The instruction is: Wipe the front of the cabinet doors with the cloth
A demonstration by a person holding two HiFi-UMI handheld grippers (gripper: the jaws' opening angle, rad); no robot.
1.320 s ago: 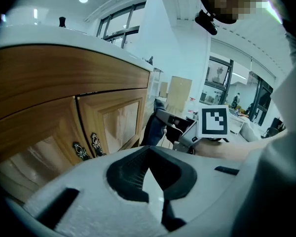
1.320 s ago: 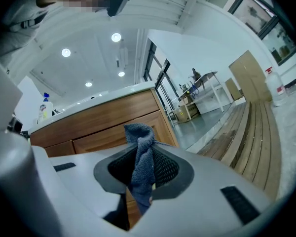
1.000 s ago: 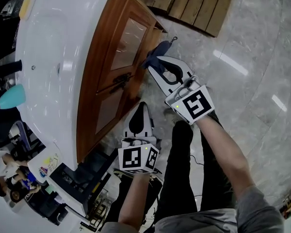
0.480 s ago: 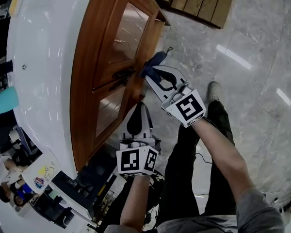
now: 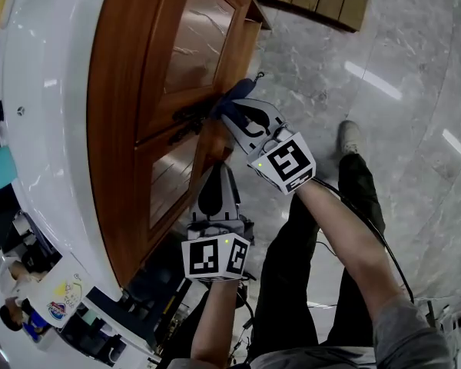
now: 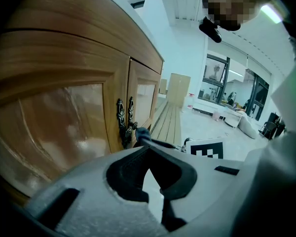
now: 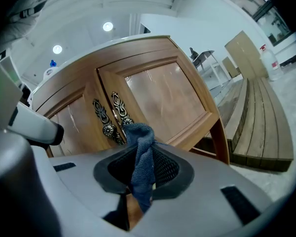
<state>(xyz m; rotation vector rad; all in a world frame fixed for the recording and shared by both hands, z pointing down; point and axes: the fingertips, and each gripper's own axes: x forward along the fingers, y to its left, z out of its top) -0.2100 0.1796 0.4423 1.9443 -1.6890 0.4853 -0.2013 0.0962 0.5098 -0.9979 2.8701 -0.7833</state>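
2 cabinet doors [image 7: 163, 95], 2 handles [image 7: 110, 116], 1 cloth [image 7: 141, 158].

Beyond the right gripper [image 7: 138, 194] and off to its right, a platform of wooden slats [image 7: 259, 127] lies on a polished grey, marble-veined floor [image 5: 399, 68] that throws back streaks of light. Round ceiling lamps [image 7: 107, 26] shine above that gripper, to its left. Ahead of the left gripper [image 6: 151, 198], white walls [image 6: 185, 48] meet dark-framed windows [image 6: 214, 75], with a pale upright panel [image 6: 179, 89], perhaps a door, beside them.
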